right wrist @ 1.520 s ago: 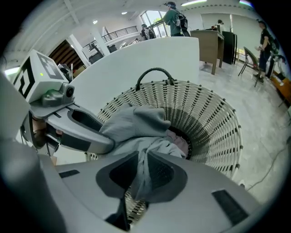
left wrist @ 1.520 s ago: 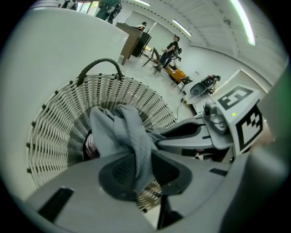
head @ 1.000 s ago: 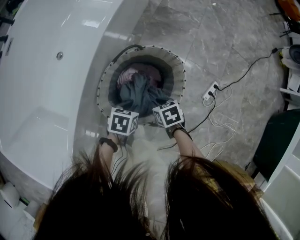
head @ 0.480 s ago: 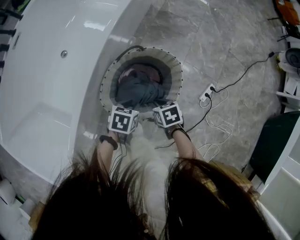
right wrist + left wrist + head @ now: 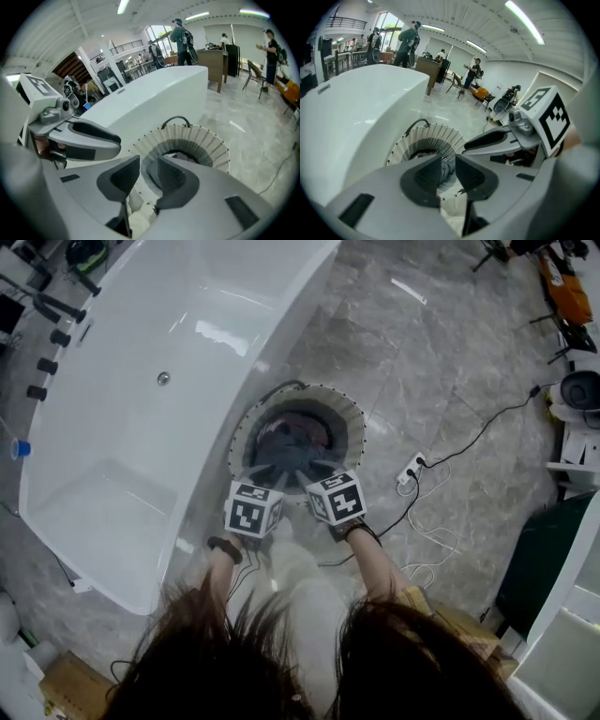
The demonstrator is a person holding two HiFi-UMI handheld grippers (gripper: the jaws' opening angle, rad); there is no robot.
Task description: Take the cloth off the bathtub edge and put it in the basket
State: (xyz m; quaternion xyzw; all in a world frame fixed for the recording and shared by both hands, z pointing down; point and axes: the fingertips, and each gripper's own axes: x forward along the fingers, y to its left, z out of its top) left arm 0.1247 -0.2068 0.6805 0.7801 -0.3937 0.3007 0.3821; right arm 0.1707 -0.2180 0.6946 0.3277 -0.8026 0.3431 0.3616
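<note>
Cloth is in neither the left tongs (image 5: 447, 165), jaws slightly apart and empty, nor the right tongs (image 5: 148, 165), just opening and empty; it lies dark in the basket (image 5: 355, 424) beside the bathtub (image 5: 169, 343), probably light and limp, best pinched at a raised fold.

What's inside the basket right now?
In the basket: a dark grey cloth on top, with pinkish fabric showing behind it. Whatever lies beneath them, and the basket's bottom, is covered.
</note>
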